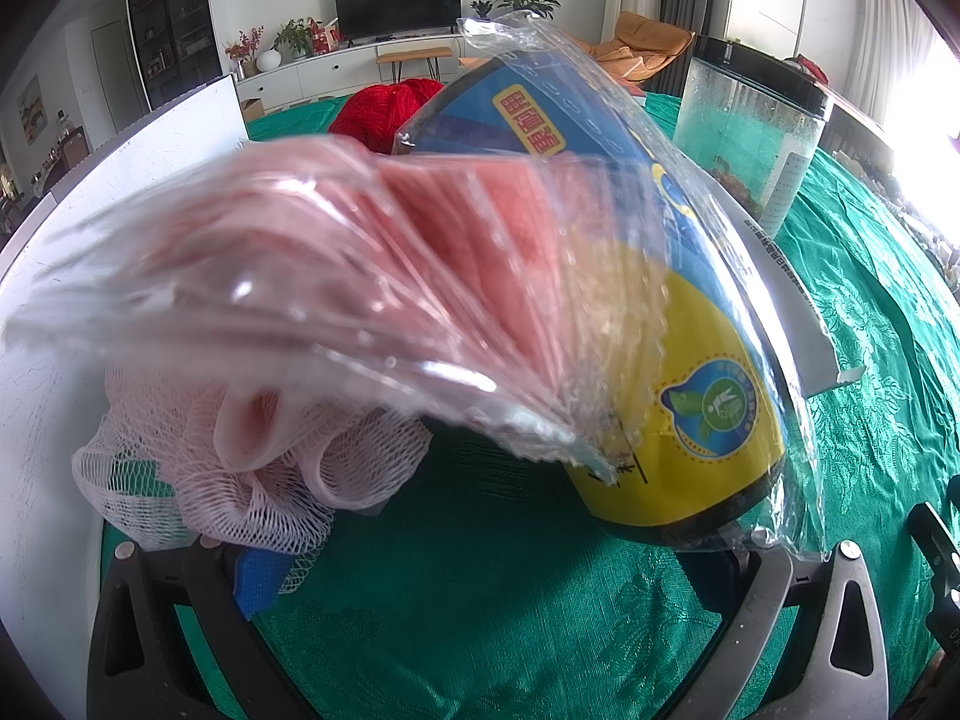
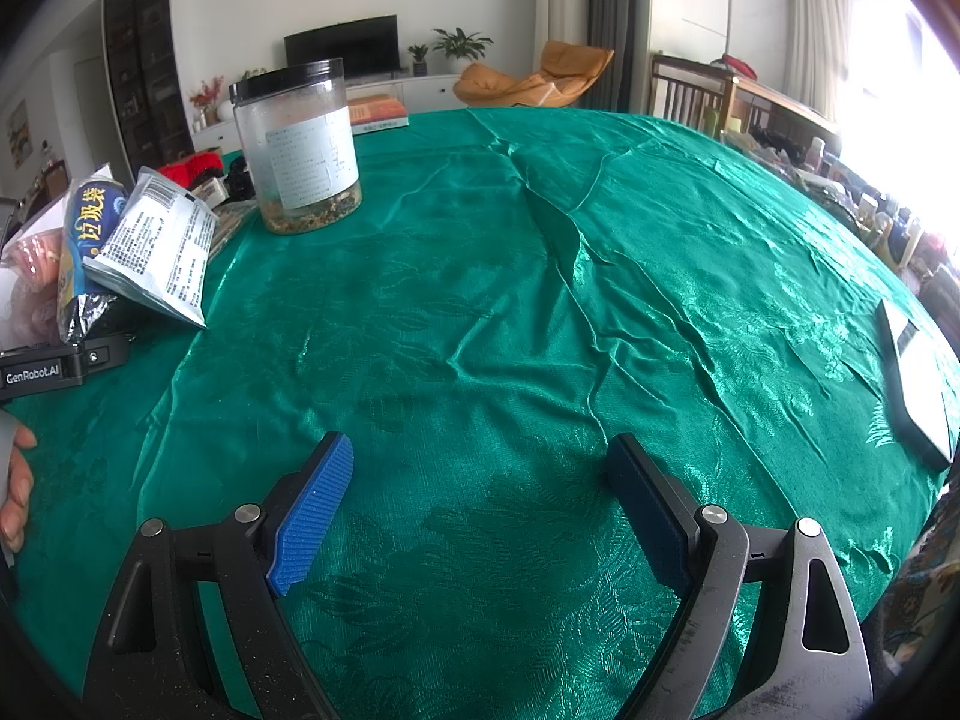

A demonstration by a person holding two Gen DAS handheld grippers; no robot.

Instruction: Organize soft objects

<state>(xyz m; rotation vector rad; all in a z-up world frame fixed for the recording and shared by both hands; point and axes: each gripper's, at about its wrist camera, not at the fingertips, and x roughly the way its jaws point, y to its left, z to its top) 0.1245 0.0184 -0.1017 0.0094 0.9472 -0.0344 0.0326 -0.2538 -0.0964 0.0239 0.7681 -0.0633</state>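
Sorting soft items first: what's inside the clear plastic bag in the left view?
The clear plastic bag holds a blue-and-yellow printed pack and stacked pink sheets. Glare and blur hide what the sheets are.

In the left wrist view the clear plastic pack of pink sheets is smeared with blur, so its contents cannot be read as any one thing. It hides most of the blue-and-yellow packet behind it. The left gripper has its fingertips buried — one under the pink mesh puff, the other under the packet — so their stance cannot be told. In the right wrist view a hand and a white-faced flat object are cut off by the frame edges; the jar's label is too small to read.
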